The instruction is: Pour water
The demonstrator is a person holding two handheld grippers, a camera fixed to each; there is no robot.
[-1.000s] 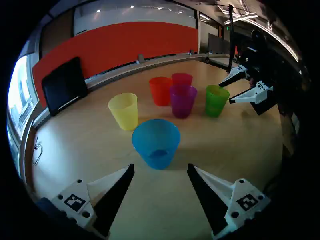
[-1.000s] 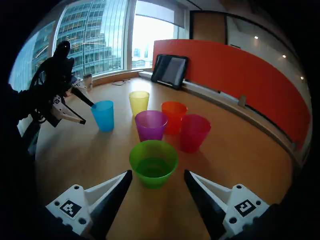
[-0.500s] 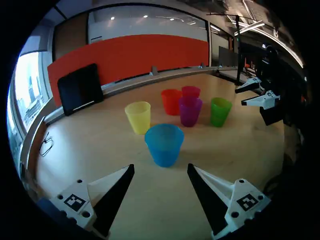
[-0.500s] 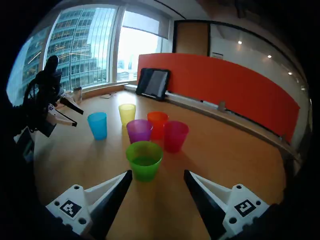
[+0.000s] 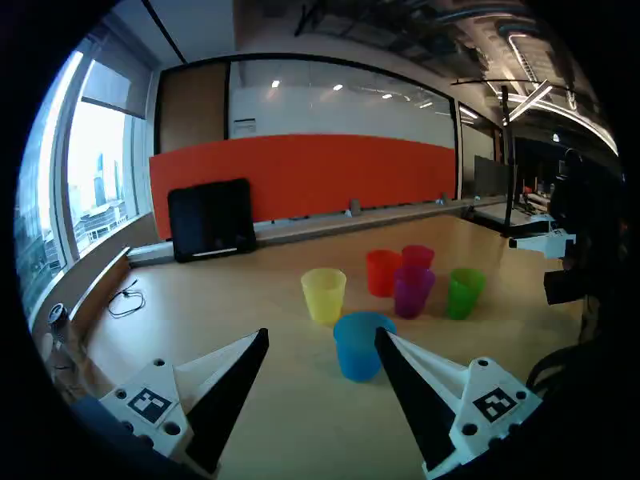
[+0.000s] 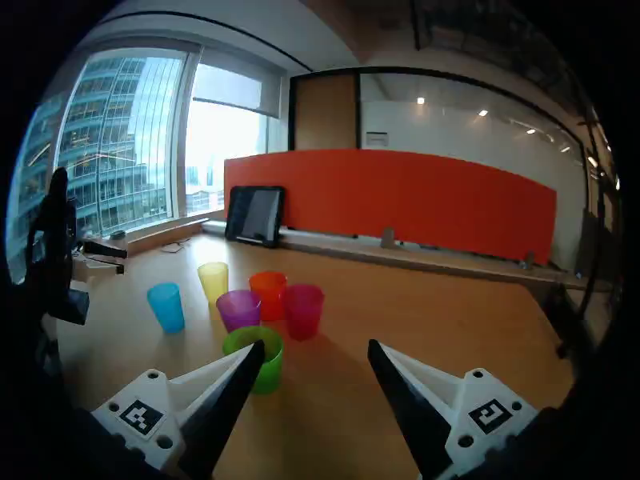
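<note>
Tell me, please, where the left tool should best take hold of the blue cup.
Grip the blue cup across its side wall, upper half, coming level from the near side, which faces the open left tool. It stands upright and narrows toward its base, so a higher hold should slip less. The yellow cup behind stands apart.

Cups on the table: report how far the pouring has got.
Done: nothing I can confirm; all six cups stand upright on the table, their contents hidden from this angle. In hand: nothing; the left hand-held gripper and right hand-held gripper are open and empty, short of the blue cup and green cup. Left: grasping a cup and pouring.
</note>
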